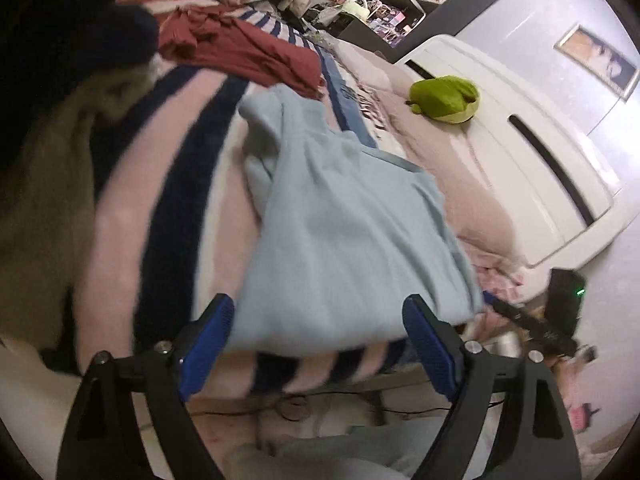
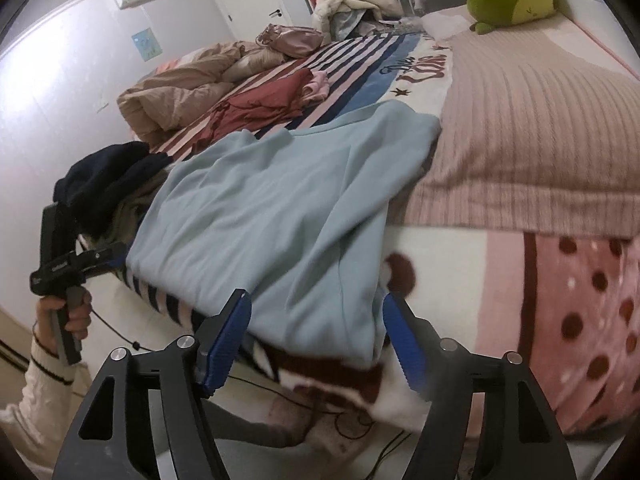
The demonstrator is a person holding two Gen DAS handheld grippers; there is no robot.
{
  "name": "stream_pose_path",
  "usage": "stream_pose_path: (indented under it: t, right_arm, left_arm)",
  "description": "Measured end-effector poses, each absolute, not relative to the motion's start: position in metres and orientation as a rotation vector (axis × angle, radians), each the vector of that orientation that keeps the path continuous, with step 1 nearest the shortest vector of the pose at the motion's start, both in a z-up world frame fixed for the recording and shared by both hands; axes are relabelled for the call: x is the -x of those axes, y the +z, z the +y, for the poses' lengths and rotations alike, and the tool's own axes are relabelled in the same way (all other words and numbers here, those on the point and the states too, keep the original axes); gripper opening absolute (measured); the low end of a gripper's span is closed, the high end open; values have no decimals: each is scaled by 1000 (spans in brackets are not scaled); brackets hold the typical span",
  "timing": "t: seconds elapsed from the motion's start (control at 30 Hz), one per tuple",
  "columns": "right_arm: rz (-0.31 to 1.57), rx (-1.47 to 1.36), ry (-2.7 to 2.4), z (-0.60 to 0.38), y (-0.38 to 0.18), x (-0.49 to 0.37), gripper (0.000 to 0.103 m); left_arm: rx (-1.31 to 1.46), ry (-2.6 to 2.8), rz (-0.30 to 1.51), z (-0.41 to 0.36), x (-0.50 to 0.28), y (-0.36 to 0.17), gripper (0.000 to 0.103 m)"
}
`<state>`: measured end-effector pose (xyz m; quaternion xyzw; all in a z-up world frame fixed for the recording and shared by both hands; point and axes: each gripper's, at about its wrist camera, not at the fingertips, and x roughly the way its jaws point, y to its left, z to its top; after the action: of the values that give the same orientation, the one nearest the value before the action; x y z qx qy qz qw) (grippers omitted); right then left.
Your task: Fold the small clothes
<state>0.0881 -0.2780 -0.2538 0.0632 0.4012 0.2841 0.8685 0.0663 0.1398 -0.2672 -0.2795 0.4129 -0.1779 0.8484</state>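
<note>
A wide bed (image 2: 520,128) fills both views, covered by a blanket with navy and pink stripes (image 1: 168,184); a ribbed pink cover lies further along it. A pale blue garment (image 2: 280,216) lies spread on the blanket at the near edge of the bed, partly folded over itself, its hem hanging slightly past the edge. A heap of dark red clothes (image 2: 264,104) waits further back, well apart from it; a green plush toy (image 1: 444,98) sits near the headboard. The left gripper (image 1: 318,344) hovers at the garment's near hem, jaws spread wide with nothing pinched; the right gripper (image 2: 316,340) hovers likewise at the other near corner, jaws apart, cloth between them but not pressed. A fold seems just laid down; the next move probably calls for gripping fresh edges and folding again.
</note>
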Motion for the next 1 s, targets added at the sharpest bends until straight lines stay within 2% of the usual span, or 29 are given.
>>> stream_pose_path:
  t: [0.13, 0.33, 0.47, 0.77, 0.83, 0.87, 0.9, 0.93, 0.97, 1.0]
  right_arm:
    - [880, -200, 623, -278, -265, -93, 80]
    - [893, -237, 642, -261, -279, -105, 88]
    - [879, -246, 631, -254, -279, -111, 88]
    - [782, -181, 472, -249, -256, -106, 87]
    - [705, -141, 439, -246, -241, -98, 82]
    - [668, -122, 449, -240, -231, -93, 77]
    - [653, -114, 476, -234, -225, -91, 63]
    - [648, -117, 514, -229, -221, -91, 48]
    - [651, -130, 578, -222, -218, -91, 41]
    - [677, -154, 661, -212, -217, -95, 26]
  left_arm:
    - [716, -423, 864, 142, -67, -278, 93]
    - [721, -405, 888, 141, -63, -277, 94]
    - [758, -345, 976, 140, -56, -294, 95]
    - [962, -406, 840, 131, -70, -299, 96]
    - [980, -386, 803, 124, -77, -296, 95]
    - [983, -374, 783, 122, -79, -295, 93]
    - [990, -349, 757, 121, -80, -293, 86]
    - [997, -315, 738, 120, -82, -291, 62]
    - [1002, -290, 732, 119, -86, -290, 34]
    - [1001, -279, 733, 118, -90, -288, 23]
